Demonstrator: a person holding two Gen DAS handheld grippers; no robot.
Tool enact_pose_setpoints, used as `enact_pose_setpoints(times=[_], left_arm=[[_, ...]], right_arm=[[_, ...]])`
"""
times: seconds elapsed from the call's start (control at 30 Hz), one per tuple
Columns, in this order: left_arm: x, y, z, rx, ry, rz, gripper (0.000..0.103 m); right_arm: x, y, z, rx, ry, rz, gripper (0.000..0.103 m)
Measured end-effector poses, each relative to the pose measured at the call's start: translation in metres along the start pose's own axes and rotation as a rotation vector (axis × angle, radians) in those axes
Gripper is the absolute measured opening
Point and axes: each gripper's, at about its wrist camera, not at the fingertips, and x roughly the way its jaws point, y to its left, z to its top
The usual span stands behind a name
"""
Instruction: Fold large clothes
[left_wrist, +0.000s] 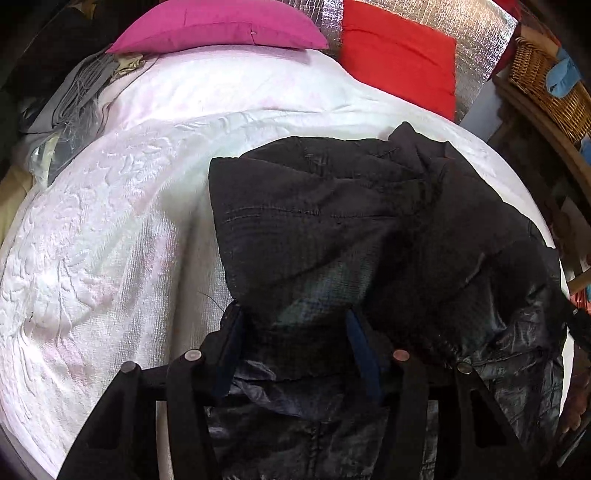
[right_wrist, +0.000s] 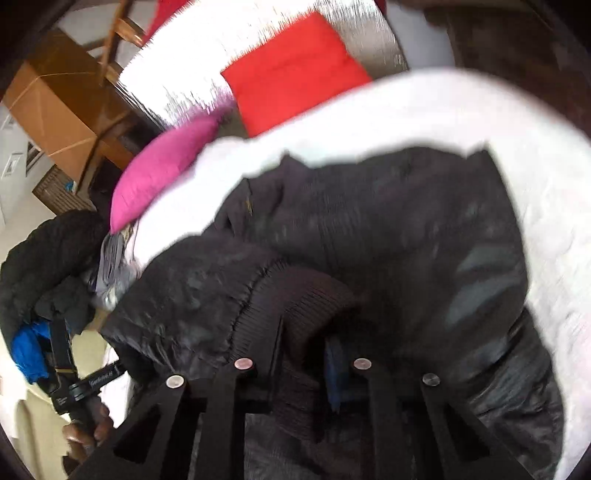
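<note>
A black puffer jacket (left_wrist: 369, 229) lies on a white blanket (left_wrist: 110, 240) that covers the bed, toward the blanket's right side as the left wrist camera sees it. Its quilted panel is folded over, with shinier lining showing at the near right.

The left gripper (left_wrist: 295, 317) points steeply down at the near edge of the jacket. A thick fold of the black cloth sits between its two fingers, and the pads press against it on both sides, so it is grasping the jacket.

The right gripper (right_wrist: 306, 343) is at the jacket's ribbed cuff (right_wrist: 295, 291). The knit band bulges up between the fingers, and the jaws are drawn close on it, clenched on the cuff. This view is blurred.

At the far end of the bed a pink pillow (left_wrist: 218, 29) lies left and a red pillow (left_wrist: 399, 66) right, against a silver foil sheet (left_wrist: 476, 40). A wicker basket (left_wrist: 546, 85) stands at the far right. In the right wrist view a hand (right_wrist: 85, 432) at the near left grips a black handle.
</note>
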Motion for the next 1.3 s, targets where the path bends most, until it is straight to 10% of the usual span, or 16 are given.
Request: enact_pose_setpoints(times=[0.3, 0.57, 0.67, 0.7, 0.73, 0.93, 1.1, 1.2, 1.3], left_arm=[[-0.02, -0.001, -0.003, 0.009, -0.035, -0.01, 0.057], [-0.014, -0.001, -0.004, 0.025, -0.013, 0.008, 0.058], [-0.012, 0.004, -0.005, 0.016, -0.005, 0.01, 0.062], [-0.011, 0.004, -0.005, 0.016, -0.002, 0.012, 0.062], [-0.01, 0.004, -0.005, 0.021, 0.0, 0.016, 0.062], [-0.008, -0.005, -0.008, 0.056, -0.003, 0.045, 0.063], [0.0, -0.017, -0.011, 0.126, -0.003, 0.087, 0.064], [0.002, -0.02, -0.011, 0.145, -0.005, 0.097, 0.064], [0.0, -0.016, -0.009, 0.121, -0.005, 0.08, 0.064]], right_arm=[[-0.053, -0.025, 0.022, 0.06, -0.245, -0.136, 0.009], [-0.019, -0.079, 0.031, 0.286, 0.046, 0.054, 0.014], [-0.027, -0.087, 0.037, 0.313, 0.029, 0.103, 0.057], [-0.031, -0.089, 0.035, 0.322, 0.021, 0.099, 0.09], [-0.034, -0.09, 0.035, 0.326, 0.009, 0.098, 0.091], [-0.017, -0.077, 0.027, 0.275, 0.062, 0.118, 0.065], [0.013, -0.061, 0.019, 0.166, 0.118, -0.036, 0.064], [0.015, -0.045, 0.013, 0.078, 0.13, -0.079, 0.022], [0.004, -0.025, 0.01, 0.024, 0.096, -0.038, 0.015]])
